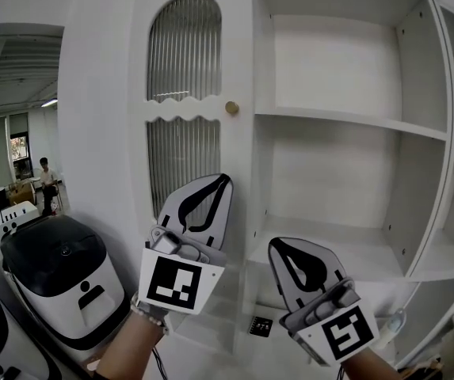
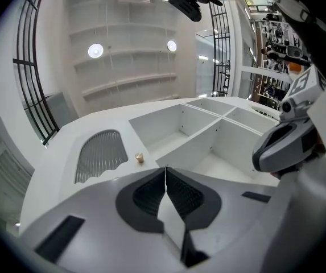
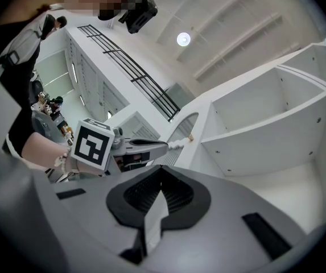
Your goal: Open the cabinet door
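Observation:
A white cabinet door (image 1: pixel 191 117) with an arched ribbed-glass panel stands closed at the left of the cabinet. Its small brass knob (image 1: pixel 231 108) sits on the door's right edge, also visible as the knob (image 2: pixel 139 158) and the knob (image 3: pixel 190 136). My left gripper (image 1: pixel 225 179) is shut and empty, its tip raised in front of the lower glass panel, below the knob and apart from it. My right gripper (image 1: pixel 279 244) is shut and empty, lower and to the right, before the open shelves. Both grippers (image 2: pixel 165 168) (image 3: pixel 161 167) show jaws pressed together.
Open white shelves (image 1: pixel 345 121) fill the cabinet to the right of the door. A black-and-white machine (image 1: pixel 64 279) stands on the floor at the left. A person (image 1: pixel 47 182) stands far off in the room behind. A small dark tag (image 1: pixel 260 326) lies on the bottom shelf.

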